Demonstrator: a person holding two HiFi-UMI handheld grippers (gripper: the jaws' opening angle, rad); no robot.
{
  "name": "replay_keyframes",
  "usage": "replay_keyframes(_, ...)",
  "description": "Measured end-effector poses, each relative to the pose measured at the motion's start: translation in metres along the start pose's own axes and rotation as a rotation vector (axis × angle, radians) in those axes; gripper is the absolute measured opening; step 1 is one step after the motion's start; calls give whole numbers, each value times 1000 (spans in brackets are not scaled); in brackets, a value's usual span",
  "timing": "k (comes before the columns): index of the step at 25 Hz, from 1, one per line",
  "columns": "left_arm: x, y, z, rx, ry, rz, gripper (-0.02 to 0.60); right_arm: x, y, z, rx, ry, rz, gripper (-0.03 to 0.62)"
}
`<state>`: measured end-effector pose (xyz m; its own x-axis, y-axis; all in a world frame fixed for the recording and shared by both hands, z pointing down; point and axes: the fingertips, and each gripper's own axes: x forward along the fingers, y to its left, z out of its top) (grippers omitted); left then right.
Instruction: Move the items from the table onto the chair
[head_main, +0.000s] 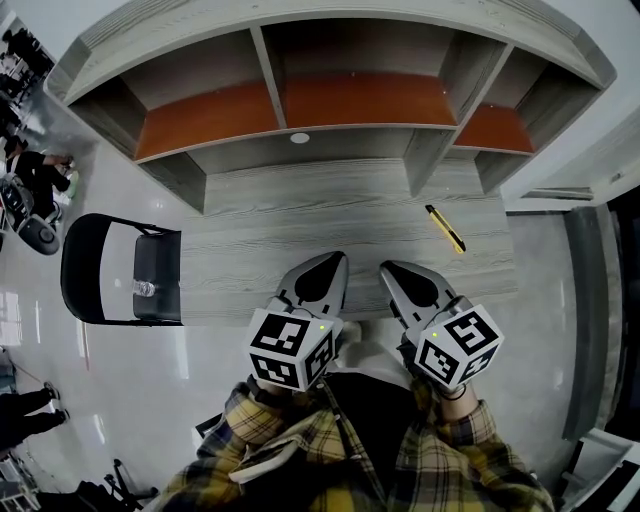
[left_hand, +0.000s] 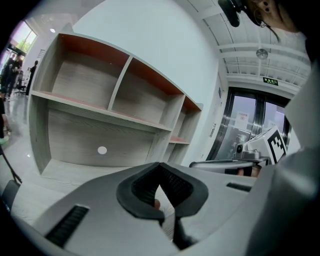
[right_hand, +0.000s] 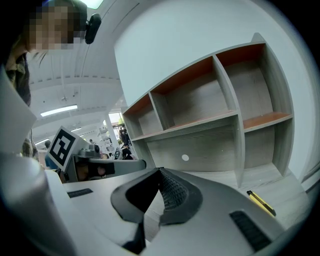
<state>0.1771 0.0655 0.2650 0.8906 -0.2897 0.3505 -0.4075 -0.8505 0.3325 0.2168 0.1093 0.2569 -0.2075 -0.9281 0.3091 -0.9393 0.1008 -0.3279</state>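
At left the chair (head_main: 165, 255) carries what looks like a bottle (head_main: 146, 290); our left gripper (head_main: 325, 272) and right gripper (head_main: 400, 278) hover over the bench (head_main: 300, 215), fingers pressed together, empty; the yellow cutter (head_main: 446, 228) lies on the bench further right, so we judge the next move is spreading the right fingers to fetch it.

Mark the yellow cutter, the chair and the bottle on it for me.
yellow cutter (head_main: 445, 228), head view, middle of its body.
chair (head_main: 158, 250), head view, bare part of seat.
bottle (head_main: 146, 289), head view, its middle.

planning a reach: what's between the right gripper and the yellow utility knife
Only bare grey wood tabletop between right gripper and yellow utility knife, per head view.
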Motion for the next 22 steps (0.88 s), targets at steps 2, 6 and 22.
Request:
replay_keyframes(2, 1, 1, 1, 2, -1, 5, 3, 2, -1, 2, -2, -1, 4, 17)
replay_keyframes(6, 2, 5, 4, 1, -6, 10, 3, 6, -2, 4, -2, -7, 9, 17)
replay_keyframes(22, 3, 16, 7, 16, 4, 16, 2, 13, -5, 2, 11, -2, 11, 17)
